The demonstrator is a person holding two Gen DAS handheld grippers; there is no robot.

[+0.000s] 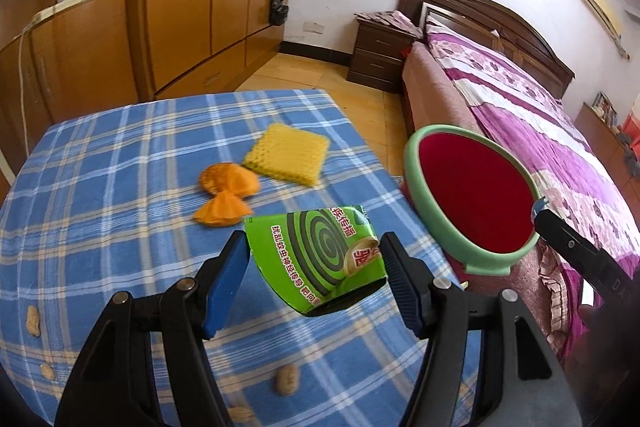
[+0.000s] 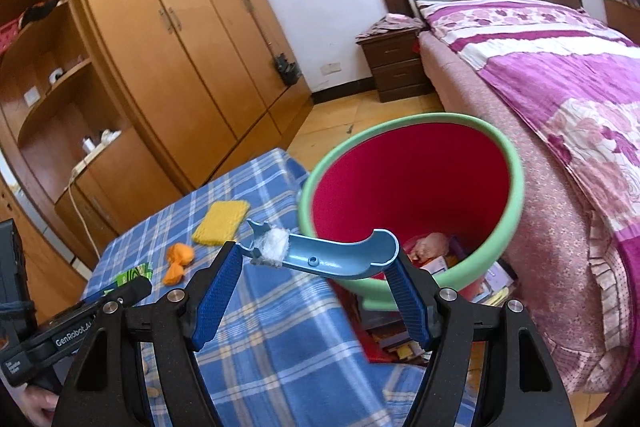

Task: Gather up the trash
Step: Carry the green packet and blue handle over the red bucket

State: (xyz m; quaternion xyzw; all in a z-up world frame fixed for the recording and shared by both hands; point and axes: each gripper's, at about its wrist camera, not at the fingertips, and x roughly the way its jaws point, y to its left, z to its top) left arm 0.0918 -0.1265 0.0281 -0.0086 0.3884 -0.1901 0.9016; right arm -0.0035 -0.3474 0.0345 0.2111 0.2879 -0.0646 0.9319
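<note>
My left gripper (image 1: 314,259) is shut on a crumpled green mosquito-coil box (image 1: 320,259), held above the blue plaid table (image 1: 120,195). My right gripper (image 2: 316,267) is shut on a broken light-blue plastic piece (image 2: 340,257) with white fluff on its tip, held at the near rim of the red bin with the green rim (image 2: 516,183); the bin also shows in the left wrist view (image 1: 412,163). Orange peel (image 1: 224,191) and a yellow foam net (image 1: 288,159) lie on the table; both also show in the right wrist view, the peel (image 2: 178,261) and the net (image 2: 220,223).
Several peanuts (image 1: 287,379) lie near the table's front edge. The bin holds paper trash (image 2: 436,247). A bed with a purple cover (image 2: 560,79) stands to the right, a wooden wardrobe (image 2: 180,27) behind, a nightstand (image 1: 380,51) by the wall.
</note>
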